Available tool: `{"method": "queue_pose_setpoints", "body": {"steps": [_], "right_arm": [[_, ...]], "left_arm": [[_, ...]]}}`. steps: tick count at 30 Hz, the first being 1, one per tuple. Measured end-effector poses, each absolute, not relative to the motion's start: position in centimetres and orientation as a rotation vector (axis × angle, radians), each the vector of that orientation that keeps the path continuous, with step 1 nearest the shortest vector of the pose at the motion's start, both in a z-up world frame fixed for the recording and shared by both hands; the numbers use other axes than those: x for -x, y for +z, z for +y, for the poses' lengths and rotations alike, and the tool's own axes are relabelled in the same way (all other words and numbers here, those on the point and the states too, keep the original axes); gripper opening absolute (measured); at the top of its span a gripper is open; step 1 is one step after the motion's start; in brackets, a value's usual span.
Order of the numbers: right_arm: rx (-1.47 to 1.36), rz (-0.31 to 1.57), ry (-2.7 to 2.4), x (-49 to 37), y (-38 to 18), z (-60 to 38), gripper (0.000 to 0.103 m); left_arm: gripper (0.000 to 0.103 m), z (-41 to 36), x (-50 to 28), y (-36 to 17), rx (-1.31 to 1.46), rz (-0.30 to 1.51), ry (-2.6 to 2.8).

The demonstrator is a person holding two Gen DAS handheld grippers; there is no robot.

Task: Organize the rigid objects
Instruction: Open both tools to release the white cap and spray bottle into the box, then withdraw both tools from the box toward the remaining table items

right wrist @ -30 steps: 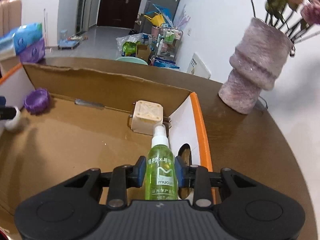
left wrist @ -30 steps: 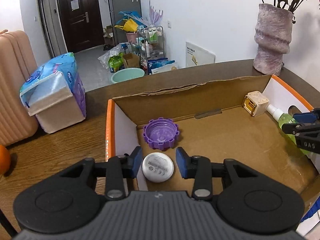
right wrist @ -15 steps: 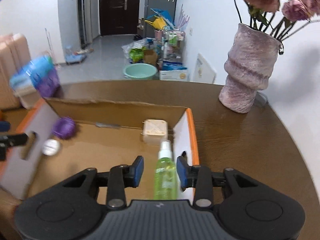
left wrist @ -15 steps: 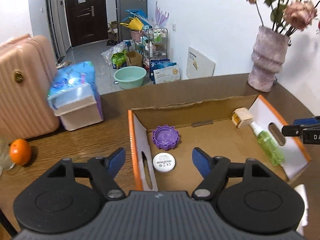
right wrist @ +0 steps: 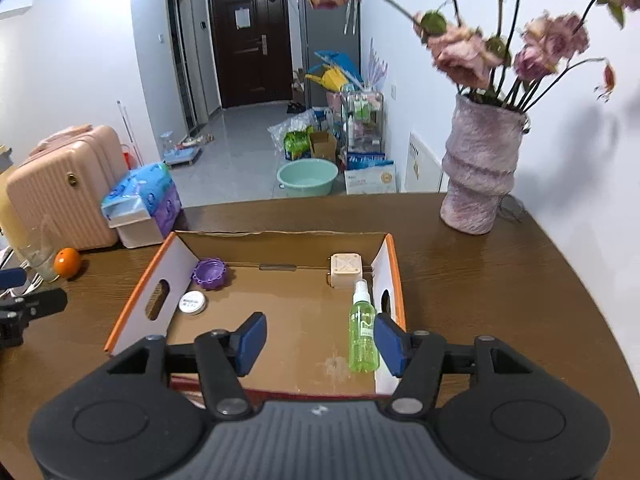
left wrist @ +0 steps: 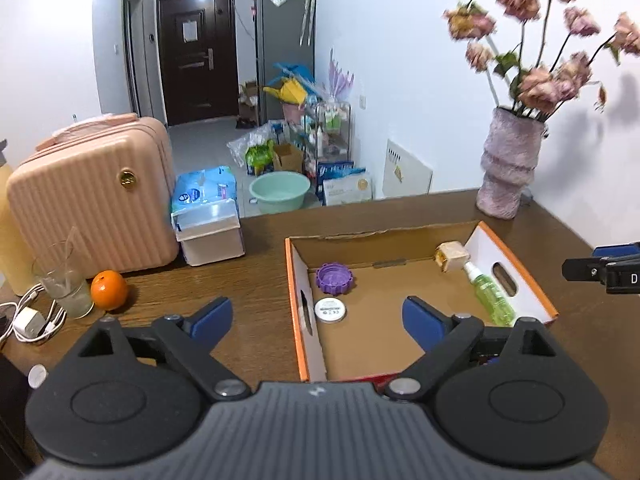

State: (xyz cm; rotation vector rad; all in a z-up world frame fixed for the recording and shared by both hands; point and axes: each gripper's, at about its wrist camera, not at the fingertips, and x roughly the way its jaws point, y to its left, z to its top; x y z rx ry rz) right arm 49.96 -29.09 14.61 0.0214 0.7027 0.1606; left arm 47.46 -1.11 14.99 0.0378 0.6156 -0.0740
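An orange-edged cardboard box (left wrist: 297,312) (right wrist: 394,264) sits on the brown table. Inside lie a purple ridged lid (left wrist: 334,278) (right wrist: 210,273), a white round tin (left wrist: 330,310) (right wrist: 193,303), a beige square block (left wrist: 452,257) (right wrist: 346,269) and a green spray bottle (left wrist: 488,297) (right wrist: 363,334). My left gripper (left wrist: 316,322) is open and empty, held above the box's near left corner. My right gripper (right wrist: 320,340) is open and empty, above the box's near edge, with the bottle lying below beside its right finger.
A purple vase (right wrist: 480,172) with dried flowers stands at the table's back right. An orange (left wrist: 109,290), a glass (left wrist: 60,280), a charger with cable (left wrist: 30,316) and a pink suitcase (left wrist: 92,196) are at the left. A tissue pack (left wrist: 208,216) is behind.
Both grippers let go, opened wide and pulled back and up from the box. The white tin and the green bottle stayed lying in the box.
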Motion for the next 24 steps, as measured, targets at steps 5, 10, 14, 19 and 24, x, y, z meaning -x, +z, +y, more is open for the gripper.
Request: {"method": "queue_pose_setpoints", "body": {"steps": [5, 10, 14, 19, 24], "right_arm": [[0.011, 0.597, 0.161, -45.2, 15.1, -29.0, 0.077], [0.029, 0.477, 0.153, -40.5, 15.1, -29.2, 0.079], [0.024, 0.359, 0.137, -37.4, 14.7, -29.9, 0.084], [0.002, 0.290, 0.114, -34.9, 13.7, -30.8, 0.084], [-0.012, 0.253, 0.099, -33.2, 12.6, -30.8, 0.088]], "left_arm": [[0.099, -1.6, -42.6, 14.9, -0.045, 0.506, -0.032], [0.103, -1.8, -38.3, 14.9, -0.028, 0.390, -0.038], [0.103, -2.1, -35.4, 14.3, -0.055, 0.298, -0.050], [0.103, -1.8, -33.2, 13.6, -0.030, 0.216, -0.068], [0.103, -1.3, -31.2, 12.9, -0.013, 0.163, -0.114]]}}
